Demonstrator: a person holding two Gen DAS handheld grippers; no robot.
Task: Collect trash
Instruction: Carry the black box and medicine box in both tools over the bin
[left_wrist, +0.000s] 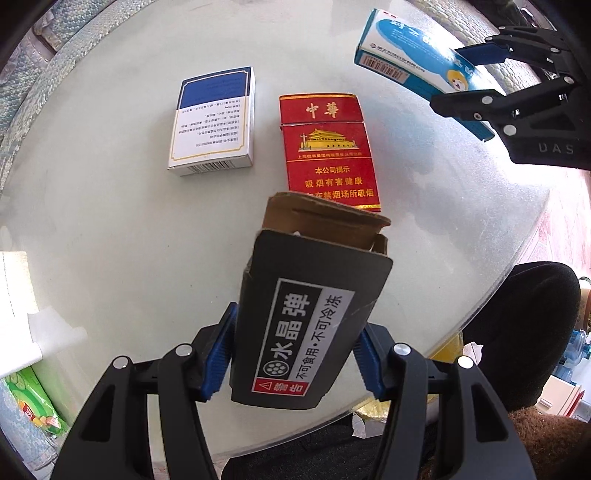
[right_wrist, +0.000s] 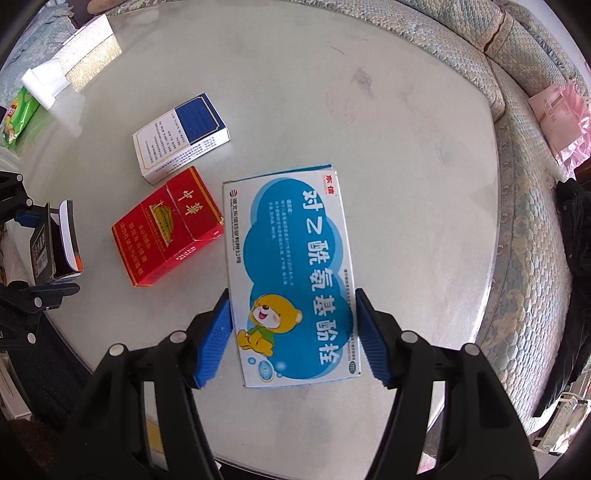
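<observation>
My left gripper (left_wrist: 295, 354) is shut on a black cardboard box (left_wrist: 310, 314) with an open brown flap, held above the glass table (left_wrist: 110, 240). My right gripper (right_wrist: 291, 336) is shut on a blue-and-white medicine box (right_wrist: 291, 269) with a cartoon bear, also held above the table; it shows in the left wrist view (left_wrist: 417, 62) at the top right. A red cigarette pack (left_wrist: 328, 147) and a white-and-blue box (left_wrist: 214, 122) lie flat on the table beyond the black box. They also show in the right wrist view, the red pack (right_wrist: 170, 229) and the white-and-blue box (right_wrist: 181, 136).
A patterned sofa (right_wrist: 528, 184) curves round the table's far side, with a pink bag (right_wrist: 561, 114) on it. A green packet (right_wrist: 18, 114) and white foam (right_wrist: 44, 81) lie off the table's left edge. Dark clothing (left_wrist: 532, 332) sits beyond the near right edge.
</observation>
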